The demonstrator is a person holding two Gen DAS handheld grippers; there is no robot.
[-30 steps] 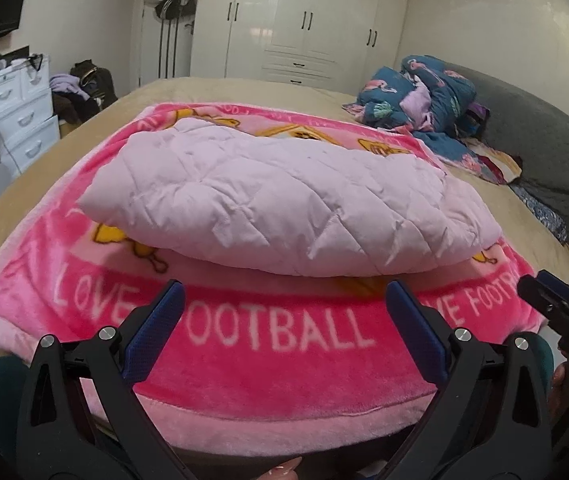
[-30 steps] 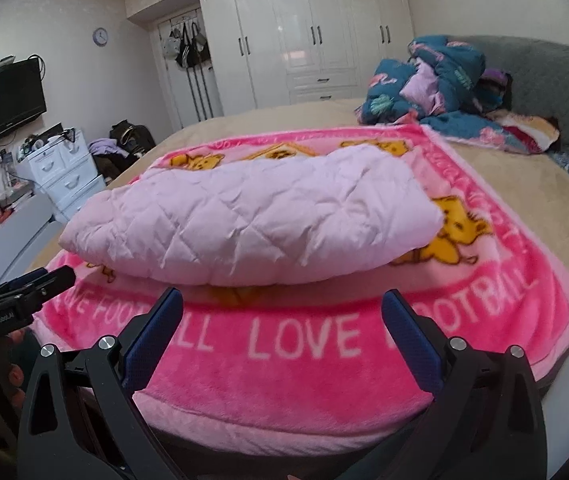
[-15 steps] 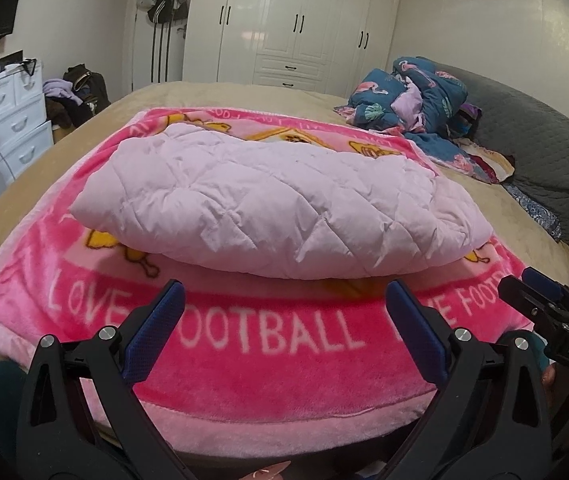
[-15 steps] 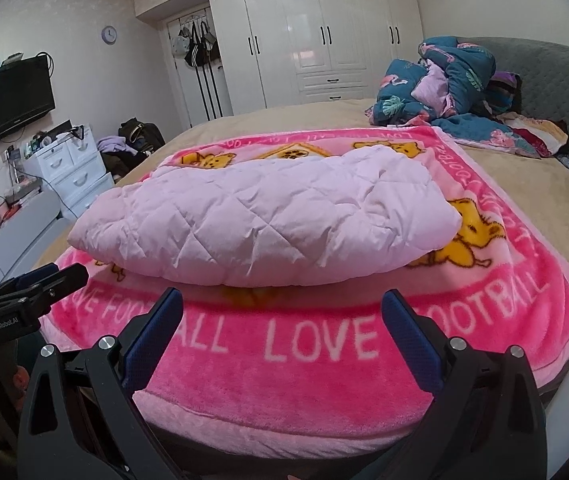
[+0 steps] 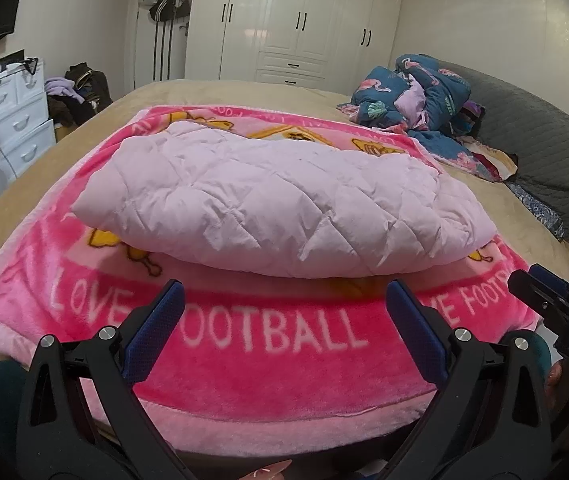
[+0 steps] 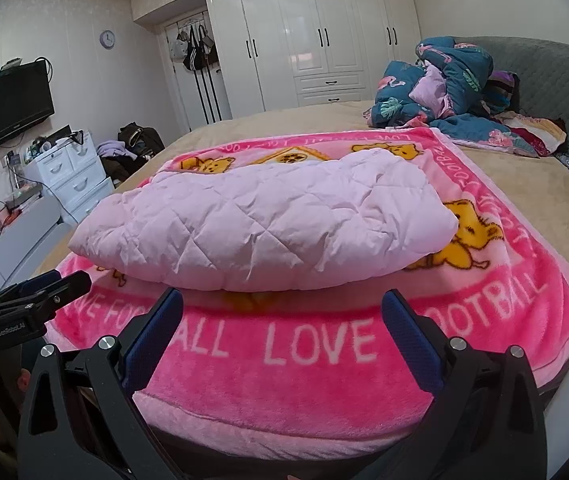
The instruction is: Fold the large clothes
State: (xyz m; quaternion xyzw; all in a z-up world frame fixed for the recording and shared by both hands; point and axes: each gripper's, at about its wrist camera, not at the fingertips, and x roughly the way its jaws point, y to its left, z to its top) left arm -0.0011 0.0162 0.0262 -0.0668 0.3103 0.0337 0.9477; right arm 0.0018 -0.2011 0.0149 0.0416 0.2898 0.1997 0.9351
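A pale pink quilted garment [image 5: 284,208] [image 6: 260,224] lies folded into a thick bundle on a bright pink "LOVE FOOTBALL" blanket [image 5: 268,360] [image 6: 308,376] spread over the bed. My left gripper [image 5: 284,296] hangs open short of the bundle's near edge, over the blanket's lettering, with nothing between its fingers. My right gripper [image 6: 282,304] is likewise open and empty, just in front of the bundle. Each gripper shows at the side of the other's view: the right gripper [image 5: 556,312] and the left gripper [image 6: 32,300].
A heap of blue patterned bedding [image 5: 416,96] [image 6: 448,88] lies at the far right of the tan bed [image 5: 212,92]. A grey padded headboard [image 6: 556,76] runs along the right. White drawers [image 5: 16,116] stand left; white wardrobes [image 6: 316,32] fill the far wall.
Both grippers have drawn back and tilted up a little, so the folded bundle sits lower and farther in both views. The garment itself has not moved.
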